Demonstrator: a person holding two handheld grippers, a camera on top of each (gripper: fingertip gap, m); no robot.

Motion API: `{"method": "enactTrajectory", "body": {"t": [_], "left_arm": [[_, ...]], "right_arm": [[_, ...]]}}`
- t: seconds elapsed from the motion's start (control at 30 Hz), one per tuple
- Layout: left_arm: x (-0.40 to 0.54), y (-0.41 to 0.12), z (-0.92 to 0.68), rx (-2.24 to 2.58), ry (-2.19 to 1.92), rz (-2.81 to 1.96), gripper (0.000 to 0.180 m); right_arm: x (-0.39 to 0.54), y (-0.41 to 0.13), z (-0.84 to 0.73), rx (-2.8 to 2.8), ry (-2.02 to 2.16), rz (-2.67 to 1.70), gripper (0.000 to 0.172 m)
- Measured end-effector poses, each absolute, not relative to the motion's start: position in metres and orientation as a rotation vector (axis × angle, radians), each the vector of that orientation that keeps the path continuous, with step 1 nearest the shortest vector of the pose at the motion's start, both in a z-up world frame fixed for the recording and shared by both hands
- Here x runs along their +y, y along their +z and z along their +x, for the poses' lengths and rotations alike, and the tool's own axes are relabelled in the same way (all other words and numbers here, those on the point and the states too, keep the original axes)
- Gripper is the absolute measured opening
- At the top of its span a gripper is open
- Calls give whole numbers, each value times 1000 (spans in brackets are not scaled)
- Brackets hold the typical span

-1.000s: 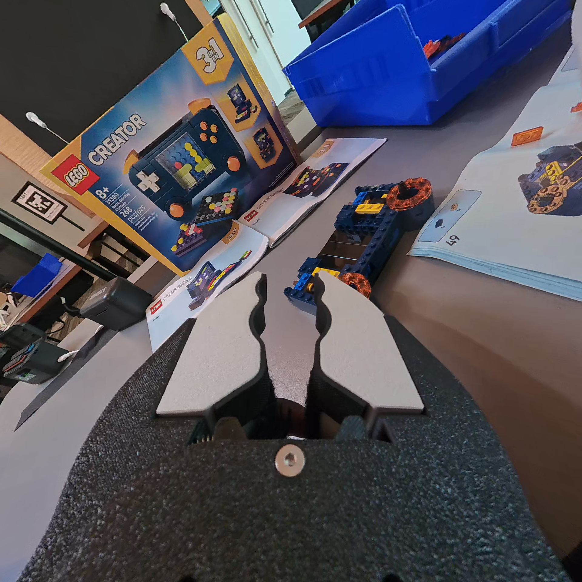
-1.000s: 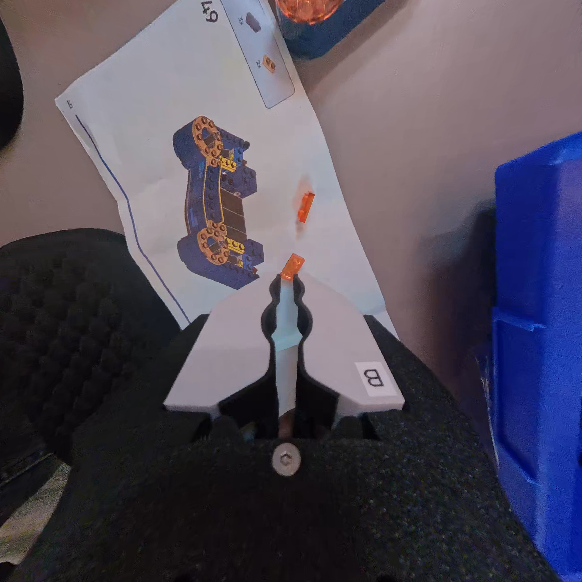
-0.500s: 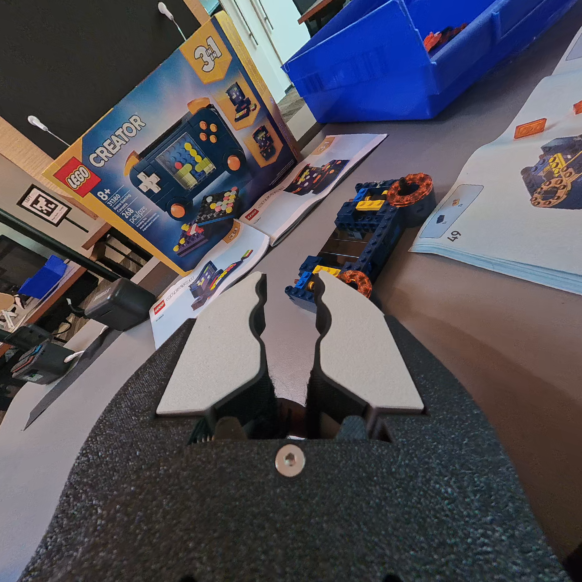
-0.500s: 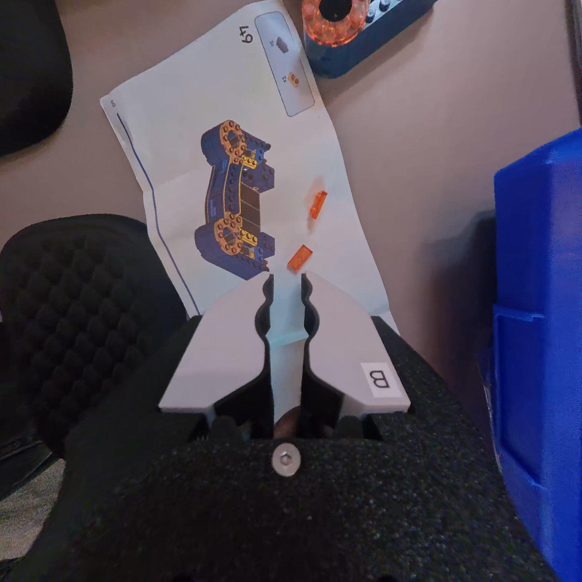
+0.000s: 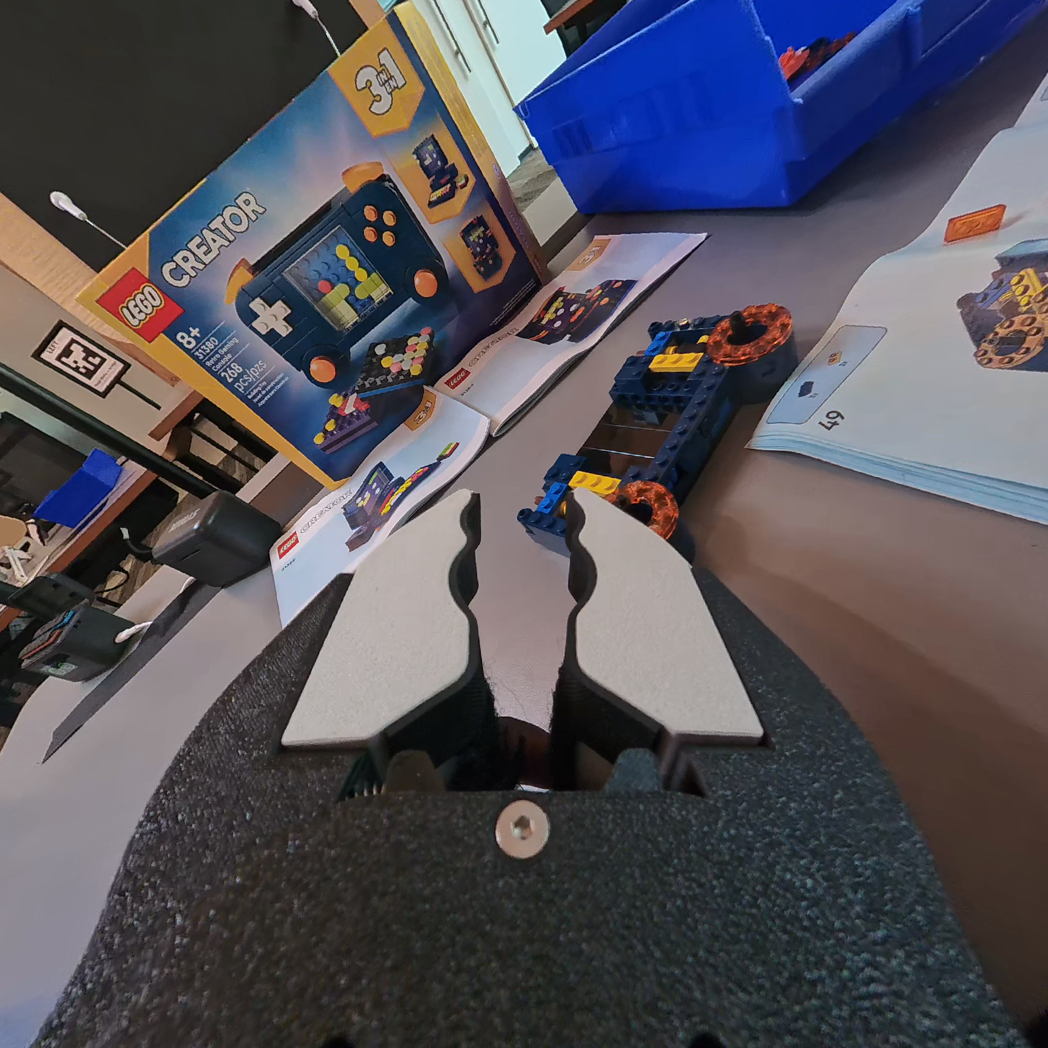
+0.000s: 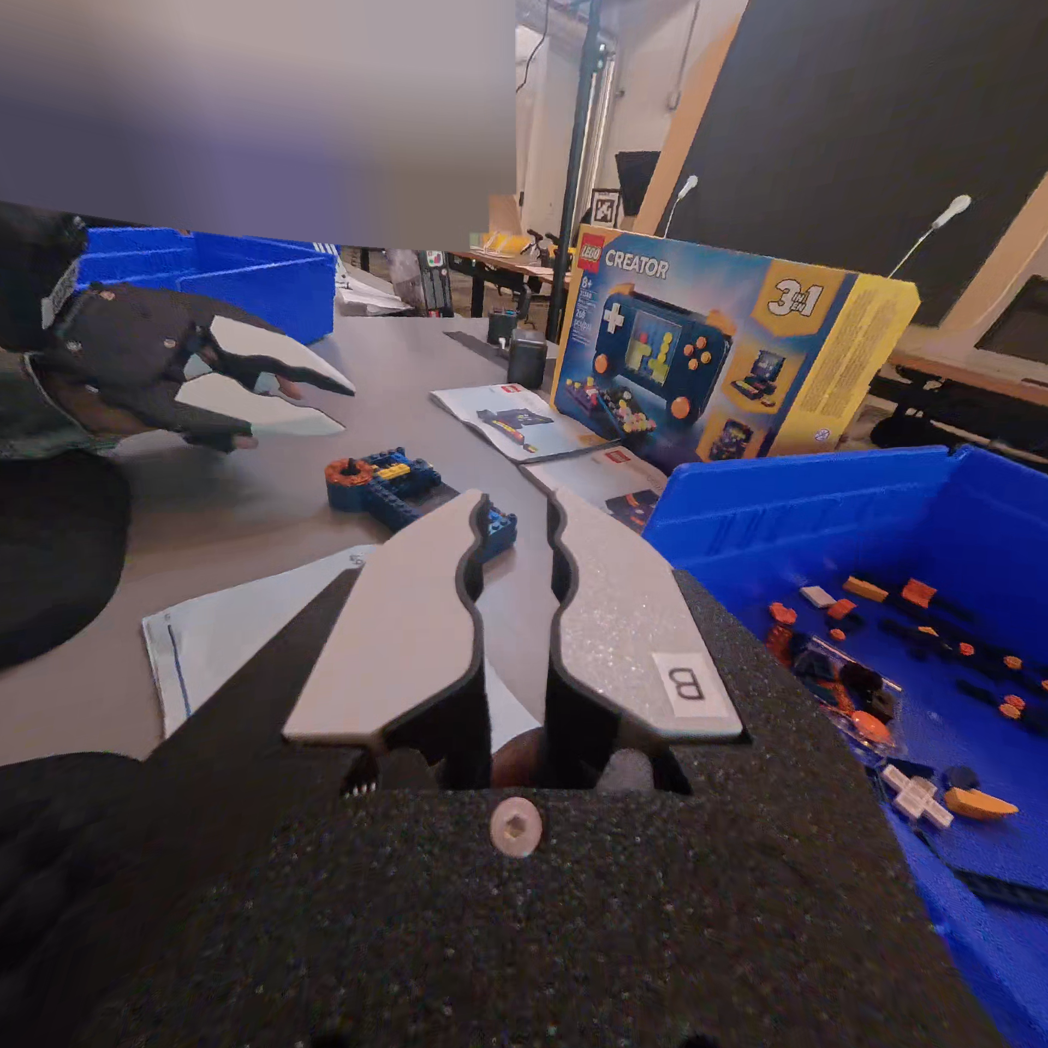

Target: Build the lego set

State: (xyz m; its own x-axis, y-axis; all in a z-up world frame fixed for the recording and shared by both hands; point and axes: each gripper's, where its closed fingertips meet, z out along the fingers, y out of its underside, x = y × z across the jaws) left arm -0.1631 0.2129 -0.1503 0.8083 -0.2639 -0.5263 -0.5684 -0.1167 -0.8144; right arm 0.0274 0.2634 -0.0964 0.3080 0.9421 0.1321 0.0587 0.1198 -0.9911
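The left claw stands apart with nothing in it, low over the grey tabletop, and the thing nearest to it is the dark blue brick model, just beyond its tips at about 1 o'clock. The right claw is also apart and empty; in its view the same model lies at 11 o'clock, and the blue bin of loose orange and dark pieces is at 3 o'clock. The model is a flat frame of dark blue bricks with two yellow pieces and a clear orange ring at each end. It looks light and stiff, but I judge it fragile: the pressed-together pieces may separate if squeezed hard. The long blue side beam seems the safest place to hold. An open instruction booklet lies at 2 o'clock, with a small orange tile on it.
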Motion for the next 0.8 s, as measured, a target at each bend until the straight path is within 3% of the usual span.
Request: {"method": "enactTrajectory", "body": {"t": [0.43,0.53,0.67,0.8], "left_arm": [[214,-146,-171,617,322,-1686,26],[214,-141,-177,568,320,-1681,23],[214,-130,-187,473,313,-1640,23],[213,-118,-191,462,349,-1559,34]], "right_arm": [[265,-85,36,-991,851,-1185,21],[257,-87,32,-1035,899,-1166,0],[255,-83,34,-1035,906,-1137,0],[262,-75,41,-958,857,-1081,0]]}}
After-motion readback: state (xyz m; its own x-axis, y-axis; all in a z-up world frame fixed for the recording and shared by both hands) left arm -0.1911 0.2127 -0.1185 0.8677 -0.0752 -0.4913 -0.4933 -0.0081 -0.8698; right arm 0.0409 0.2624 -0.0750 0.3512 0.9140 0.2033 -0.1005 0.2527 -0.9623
